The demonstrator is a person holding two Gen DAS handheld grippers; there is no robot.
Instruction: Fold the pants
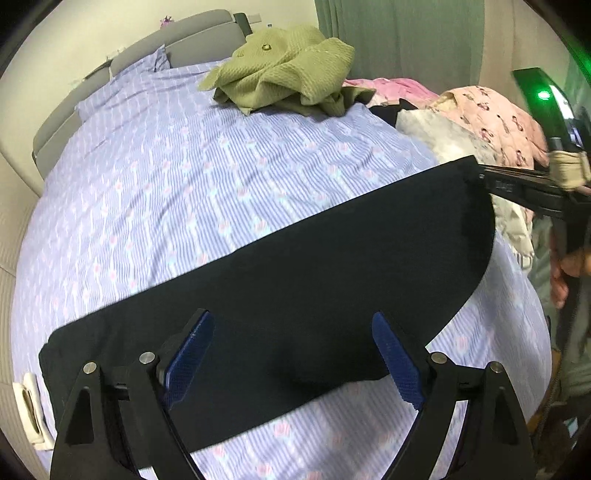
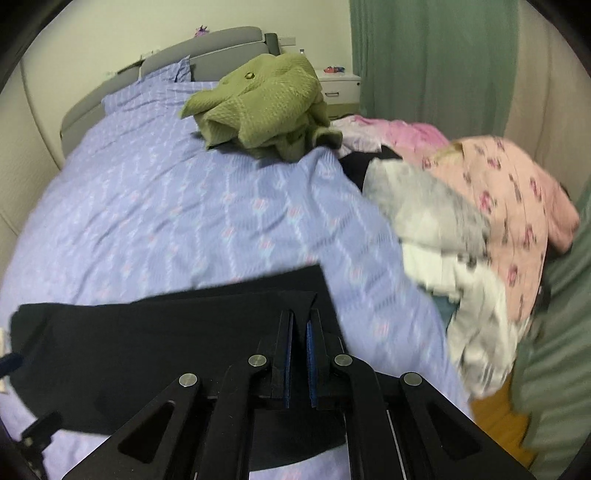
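Fingers of the left gripper [image 1: 291, 363] spread wide over black pants [image 1: 295, 280] — right gripper [image 2: 300, 356] pinches their corner.

Pants [image 1: 295, 280] stretch across the near bed [image 1: 155, 192]; towel heap [image 1: 284, 70] sits behind them near the headboard [image 1: 207, 33] (far end), clothes pile [image 1: 487, 122] to the right.

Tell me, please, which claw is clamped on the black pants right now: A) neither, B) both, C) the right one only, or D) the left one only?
C: the right claw is closed on a corner of the black pants, while the left claw hangs wide open above the cloth with nothing between its fingers.
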